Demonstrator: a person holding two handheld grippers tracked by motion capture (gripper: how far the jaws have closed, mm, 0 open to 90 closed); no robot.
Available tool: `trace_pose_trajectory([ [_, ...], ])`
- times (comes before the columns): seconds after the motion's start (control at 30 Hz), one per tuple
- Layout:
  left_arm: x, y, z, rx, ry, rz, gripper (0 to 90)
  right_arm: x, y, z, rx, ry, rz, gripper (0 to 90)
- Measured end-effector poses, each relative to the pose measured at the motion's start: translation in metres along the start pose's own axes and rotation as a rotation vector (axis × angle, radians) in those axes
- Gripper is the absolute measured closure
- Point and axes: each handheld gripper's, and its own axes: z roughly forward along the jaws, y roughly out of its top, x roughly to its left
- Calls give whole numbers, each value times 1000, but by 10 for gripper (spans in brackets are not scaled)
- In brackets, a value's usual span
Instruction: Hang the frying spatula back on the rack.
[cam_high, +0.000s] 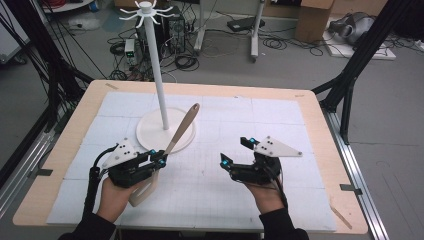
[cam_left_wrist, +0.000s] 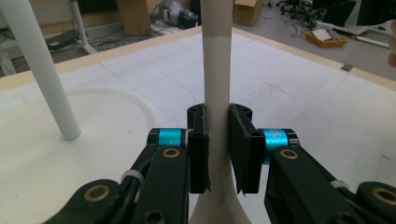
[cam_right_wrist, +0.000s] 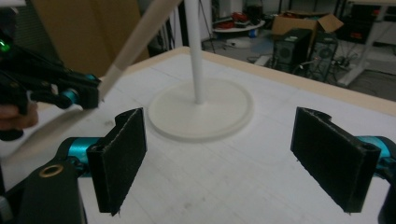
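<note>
- Beige plastic spatula (cam_high: 181, 129), one piece, clamped by the left gripper (cam_high: 161, 156) on the narrow part of its handle, just above where the handle flares into the blade.
- In the left gripper view the two black jaws stand close together with their pads (cam_left_wrist: 198, 149) pressed flat on either side of the spatula (cam_left_wrist: 216, 93); no gap visible between pad and handle.
- Spatula orientation in the high view: tilted, brown handle tip up and away from the person, over the edge of the stand's base; blade end low, below the left hand (cam_high: 116, 196), above the table.
- Right gripper (cam_high: 235, 151): jaws spread wide, nothing between them; in the right gripper view the two pads (cam_right_wrist: 119, 156) stand far apart with bare mat showing between. It hovers to the right of the left gripper, well apart from the spatula.
- White hook stand (cam_high: 156, 65): one, upright, a thin pole on a round flat base (cam_high: 150, 131), with a ring of small hooks at the top. Nothing hangs on the hooks.
- Containers on the table: none seen; the base disc carries just the pole.
- Count: one spatula, one stand, two grippers, two hands.
- Table (cam_high: 65, 145): wooden edge, covered with a white gridded mat (cam_high: 280, 125).
</note>
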Motion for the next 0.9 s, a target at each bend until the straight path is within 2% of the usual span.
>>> trace_pose_trajectory([
  [0.27, -8, 1, 0, -20, 2, 11, 777, 23, 28, 38, -35, 98, -18, 200],
  [0.37, -11, 1, 1, -29, -9, 15, 777, 26, 34, 50, -45, 118, -24, 233],
  [0.47, -13, 2, 1, -32, -17, 21, 777, 25, 37, 60, -39, 132, 6, 240],
  [0.53, -15, 1, 2, -32, -21, 20, 777, 25, 38, 63, -46, 140, 21, 265],
  [0.7, -19, 0, 6, -17, -32, 46, 776, 27, 41, 65, -85, 168, 51, 348],
  [0.9, -20, 1, 5, -24, -28, 52, 776, 28, 49, 65, -97, 171, 45, 422],
])
